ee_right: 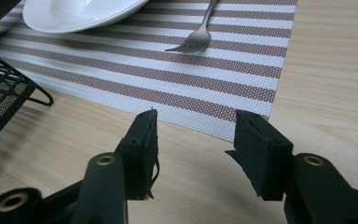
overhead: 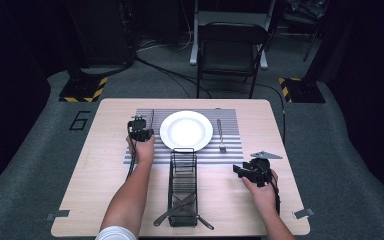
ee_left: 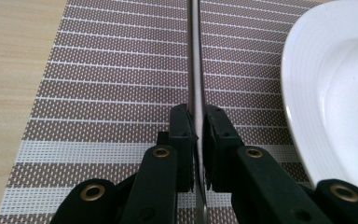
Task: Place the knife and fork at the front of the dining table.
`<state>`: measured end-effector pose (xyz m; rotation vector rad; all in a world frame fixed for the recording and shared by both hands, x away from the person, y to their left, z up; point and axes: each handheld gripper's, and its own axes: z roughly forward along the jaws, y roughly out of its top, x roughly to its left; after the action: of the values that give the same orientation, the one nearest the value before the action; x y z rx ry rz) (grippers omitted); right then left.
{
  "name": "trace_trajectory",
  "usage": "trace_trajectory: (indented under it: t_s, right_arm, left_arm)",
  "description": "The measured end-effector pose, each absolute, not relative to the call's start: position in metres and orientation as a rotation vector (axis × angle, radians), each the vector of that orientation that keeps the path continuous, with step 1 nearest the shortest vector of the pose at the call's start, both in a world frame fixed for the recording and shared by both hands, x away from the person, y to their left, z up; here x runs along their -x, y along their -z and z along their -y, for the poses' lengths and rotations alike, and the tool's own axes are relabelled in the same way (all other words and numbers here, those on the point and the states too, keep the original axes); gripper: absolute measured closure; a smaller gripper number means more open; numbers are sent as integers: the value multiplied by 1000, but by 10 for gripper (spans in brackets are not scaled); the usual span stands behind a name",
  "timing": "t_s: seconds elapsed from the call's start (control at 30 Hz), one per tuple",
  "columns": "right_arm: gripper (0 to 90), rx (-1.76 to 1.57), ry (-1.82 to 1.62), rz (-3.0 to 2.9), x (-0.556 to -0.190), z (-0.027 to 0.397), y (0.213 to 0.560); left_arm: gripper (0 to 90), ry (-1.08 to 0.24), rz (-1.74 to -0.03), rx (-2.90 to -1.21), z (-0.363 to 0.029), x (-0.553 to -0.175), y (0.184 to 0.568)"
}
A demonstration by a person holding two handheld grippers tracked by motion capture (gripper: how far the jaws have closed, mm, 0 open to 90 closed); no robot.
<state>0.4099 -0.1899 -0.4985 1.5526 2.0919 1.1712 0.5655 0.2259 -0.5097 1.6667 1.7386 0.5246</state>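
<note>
A place setting took shape on the counter [overhead: 105, 150]. The left gripper [ee_left: 196, 126] was clamped on a thin knife [ee_left: 195, 60], held on edge over the striped placemat [ee_left: 116, 70] just left of the white plate [ee_left: 335, 88]. A fork [ee_right: 196, 35] lay right of the plate. The right gripper [ee_right: 196, 149] hovered with jaws apart over bare wood beside the black rack [overhead: 182, 185]. Judged from this, the knife wanted lowering flat, parallel to the plate's edge, before the jaws let go.
</note>
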Motion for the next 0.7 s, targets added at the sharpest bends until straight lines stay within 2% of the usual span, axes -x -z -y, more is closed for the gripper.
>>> trace_trajectory:
  t_s: [0.7]
  right_arm:
    - [492, -1547, -1188, -2079, -410, 193, 498]
  left_arm:
    - [821, -520, -1737, -1678, -226, -569, 514]
